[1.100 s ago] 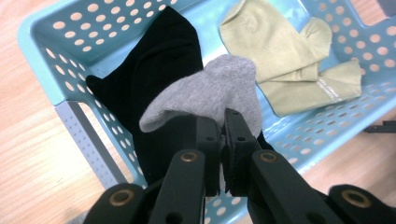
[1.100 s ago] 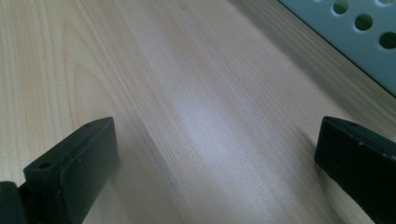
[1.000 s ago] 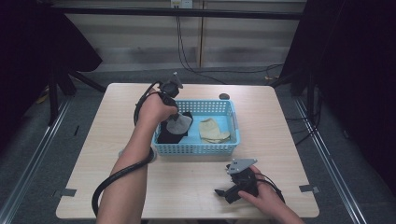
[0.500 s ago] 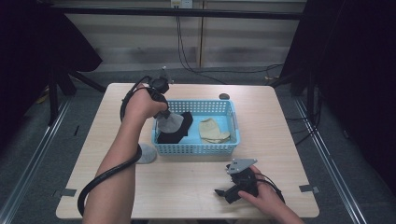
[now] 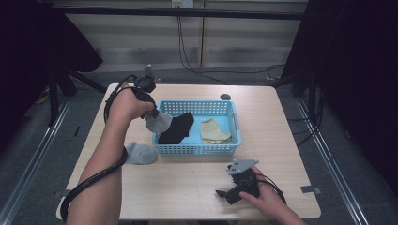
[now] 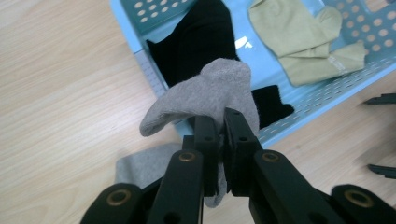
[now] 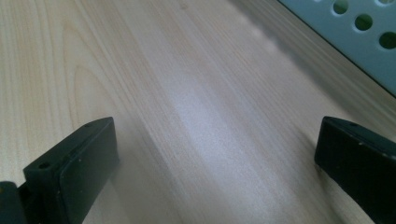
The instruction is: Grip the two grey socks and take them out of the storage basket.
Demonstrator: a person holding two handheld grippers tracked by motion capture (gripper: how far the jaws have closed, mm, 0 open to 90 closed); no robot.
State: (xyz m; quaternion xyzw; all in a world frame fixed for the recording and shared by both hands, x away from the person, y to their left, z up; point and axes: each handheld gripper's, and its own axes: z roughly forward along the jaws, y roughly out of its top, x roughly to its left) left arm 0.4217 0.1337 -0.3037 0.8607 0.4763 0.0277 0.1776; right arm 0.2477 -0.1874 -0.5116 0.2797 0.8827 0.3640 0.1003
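My left gripper [image 6: 219, 126] is shut on a grey sock [image 6: 205, 93] and holds it in the air over the left edge of the blue basket [image 5: 232, 127]. In the high view that grey sock [image 5: 158, 122] hangs below the left hand. A black sock [image 5: 178, 127] and a beige sock [image 5: 213, 131] lie inside the basket. A second grey sock [image 5: 141, 153] lies on the table left of the basket. My right gripper [image 5: 224, 194] rests low on the table near the front edge, jaws wide open with nothing between them.
A small dark round object [image 5: 225, 97] sits on the table behind the basket. The wooden table [image 5: 178, 187] has bare room at the front and right. The left gripper's cable [image 5: 89, 185] loops along the forearm.
The left gripper has lifted the grey sock out of the basket and carried it left, toward the basket's left edge. The right gripper has stayed put.
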